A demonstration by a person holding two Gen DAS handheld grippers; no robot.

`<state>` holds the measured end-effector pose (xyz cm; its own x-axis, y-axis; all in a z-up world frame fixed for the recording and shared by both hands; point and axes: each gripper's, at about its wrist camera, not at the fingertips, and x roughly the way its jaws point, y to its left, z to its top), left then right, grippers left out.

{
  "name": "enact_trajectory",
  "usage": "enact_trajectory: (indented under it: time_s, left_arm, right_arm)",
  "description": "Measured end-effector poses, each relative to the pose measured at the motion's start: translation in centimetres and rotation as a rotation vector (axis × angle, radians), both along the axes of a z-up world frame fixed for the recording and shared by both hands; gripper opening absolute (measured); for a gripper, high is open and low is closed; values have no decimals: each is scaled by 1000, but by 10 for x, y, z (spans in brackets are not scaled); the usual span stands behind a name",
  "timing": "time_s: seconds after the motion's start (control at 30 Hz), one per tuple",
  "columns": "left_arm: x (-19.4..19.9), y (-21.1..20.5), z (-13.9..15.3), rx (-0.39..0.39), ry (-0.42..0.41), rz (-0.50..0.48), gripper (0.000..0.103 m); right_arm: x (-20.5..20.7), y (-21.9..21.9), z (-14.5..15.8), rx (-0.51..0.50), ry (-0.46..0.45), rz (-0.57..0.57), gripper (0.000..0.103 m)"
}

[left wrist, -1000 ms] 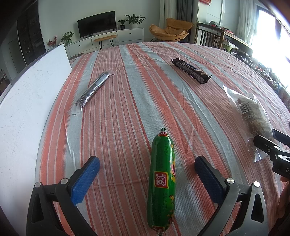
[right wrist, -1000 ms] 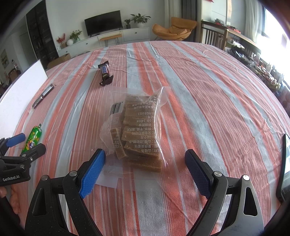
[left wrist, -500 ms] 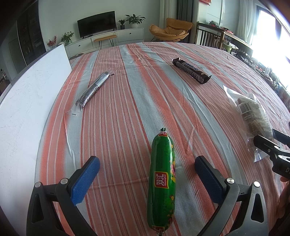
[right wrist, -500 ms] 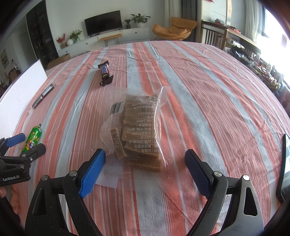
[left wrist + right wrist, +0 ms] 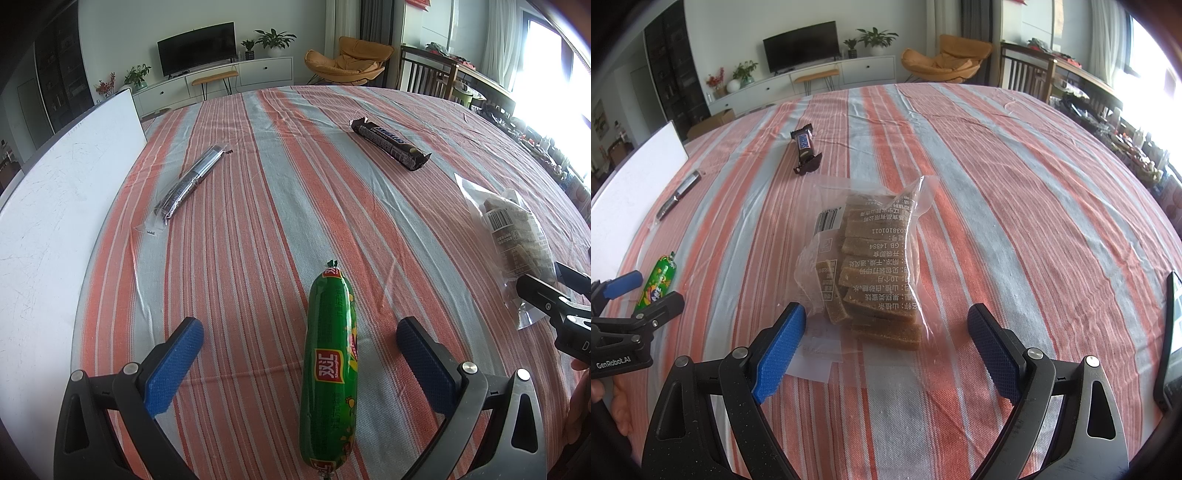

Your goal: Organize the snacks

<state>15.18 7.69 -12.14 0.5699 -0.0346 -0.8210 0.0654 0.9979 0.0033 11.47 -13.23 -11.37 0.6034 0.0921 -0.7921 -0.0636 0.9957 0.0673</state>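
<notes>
The striped desk [image 5: 1015, 192] carries everything. Only the right wrist view shows the dark device [image 5: 1172, 332] cut off at the right edge. The bag of brown bars [image 5: 871, 266] lies mid-desk, straddled by the right claw [image 5: 886, 339], spread wide, empty. The left claw [image 5: 299, 354], equally released, flanks the green sausage [image 5: 328, 369] untouched. Snickers bar [image 5: 391, 142] lies farther back.
</notes>
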Motion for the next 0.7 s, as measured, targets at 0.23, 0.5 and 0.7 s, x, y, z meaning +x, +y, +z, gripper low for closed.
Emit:
enact_trajectory:
  time_s: [0.23,0.5,0.7]
  left_arm:
    - [0,0,0,-1,-1,0,103]
    - [0,0,0,-1,-1,0,103]
    - [0,0,0,-1,-1,0,103]
  right_arm:
    - [-26,-63,45,260,-255,-164,90]
    - [12,-36,39,194,-16,-100,91]
    - [53,25,14,62,204,-91,92]
